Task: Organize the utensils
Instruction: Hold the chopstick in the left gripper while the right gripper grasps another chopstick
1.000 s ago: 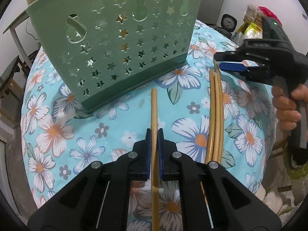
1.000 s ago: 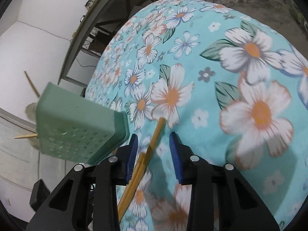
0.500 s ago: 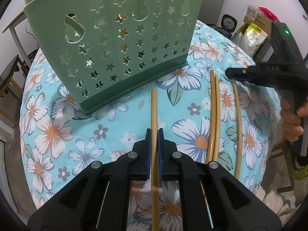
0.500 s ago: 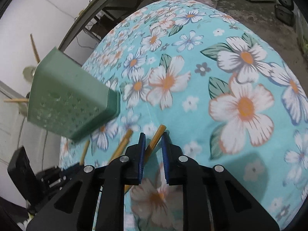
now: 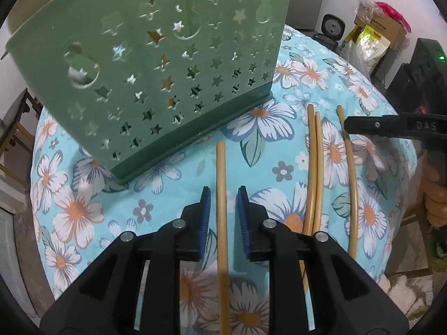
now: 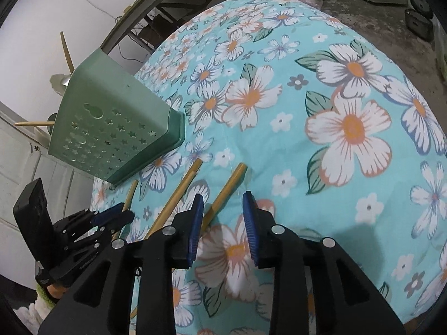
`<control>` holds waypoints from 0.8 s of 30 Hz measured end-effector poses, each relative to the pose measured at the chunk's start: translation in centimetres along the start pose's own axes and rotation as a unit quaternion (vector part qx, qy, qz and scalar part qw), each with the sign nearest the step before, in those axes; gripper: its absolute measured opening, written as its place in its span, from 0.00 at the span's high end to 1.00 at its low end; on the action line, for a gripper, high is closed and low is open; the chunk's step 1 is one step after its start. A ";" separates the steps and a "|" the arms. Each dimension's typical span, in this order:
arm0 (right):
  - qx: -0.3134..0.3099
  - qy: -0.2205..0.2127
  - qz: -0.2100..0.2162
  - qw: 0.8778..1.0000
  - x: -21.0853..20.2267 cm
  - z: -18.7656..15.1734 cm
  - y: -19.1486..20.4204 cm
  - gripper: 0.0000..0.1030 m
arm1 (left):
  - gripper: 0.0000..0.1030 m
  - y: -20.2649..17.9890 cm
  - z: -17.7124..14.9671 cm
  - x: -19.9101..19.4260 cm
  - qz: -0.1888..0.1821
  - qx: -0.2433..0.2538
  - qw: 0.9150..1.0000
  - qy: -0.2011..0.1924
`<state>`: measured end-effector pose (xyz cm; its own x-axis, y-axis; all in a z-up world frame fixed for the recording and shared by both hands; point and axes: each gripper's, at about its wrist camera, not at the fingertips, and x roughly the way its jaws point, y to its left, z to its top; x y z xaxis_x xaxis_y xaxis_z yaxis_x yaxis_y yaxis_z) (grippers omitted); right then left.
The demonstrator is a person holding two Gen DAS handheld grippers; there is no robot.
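Straddling one chopstick [image 5: 220, 192], left gripper [image 5: 222, 219]: blue pads parted narrowly, clear gaps both sides, no contact; jaws have just been opening, stick lying loose between them on the floral cloth [image 5: 282, 145]. Right gripper [image 6: 222, 224] likewise narrowly parted, having just been opening, over the tail of a single chopstick [image 6: 227, 188] that runs up toward frame centre; stick close by the left pad, contact not determinable.

Pair of chopsticks [image 5: 314, 167] lying touching, right of centre in the left view; right gripper's stick further right.

Green perforated holder [image 5: 156, 78] standing upper left in both views, a few sticks projecting beyond it.

Recommended: centre the pads over the shaft, close squarely at mid-length to prevent pivoting, lift, tip thick end up, lower into the holder mouth. Risk judged: round stick rolling out of a skewed pinch.

Legible writing: letters resembling "DAS" on the right gripper's finger at right edge of left view. No other readable marks.
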<state>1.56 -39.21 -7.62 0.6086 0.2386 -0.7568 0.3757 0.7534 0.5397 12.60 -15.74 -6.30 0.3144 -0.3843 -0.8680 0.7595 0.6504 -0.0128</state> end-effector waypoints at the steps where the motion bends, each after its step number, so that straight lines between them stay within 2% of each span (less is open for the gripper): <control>1: 0.003 0.001 0.000 1.000 0.1 -0.1 0.0 0.72 | 0.82 -0.1 0.1 0.1 0.003 0.002 1.000 0.000; 13: 0.016 -0.015 -0.033 0.999 1.4 0.7 1.2 0.72 | 0.82 -1.2 1.6 1.4 0.034 0.018 0.999 -0.003; 17: 0.006 -0.024 -0.051 0.998 1.6 0.7 1.5 0.82 | 0.82 -1.5 1.8 1.7 0.042 0.021 0.999 -0.004; 21: 0.031 -0.027 -0.020 0.999 1.1 0.7 0.4 0.86 | 0.82 -2.0 2.0 2.0 0.047 0.023 0.999 -0.004; 24: 0.050 -0.023 0.021 0.998 0.9 0.7 -0.2 0.89 | 0.82 -2.1 2.0 2.0 0.050 0.025 0.998 -0.004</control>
<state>2.54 -39.64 -8.15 0.6565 0.2383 -0.7157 0.4154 0.6777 0.6068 12.75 -19.19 -7.06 0.3946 -0.3240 -0.8598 0.7515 0.6522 0.0992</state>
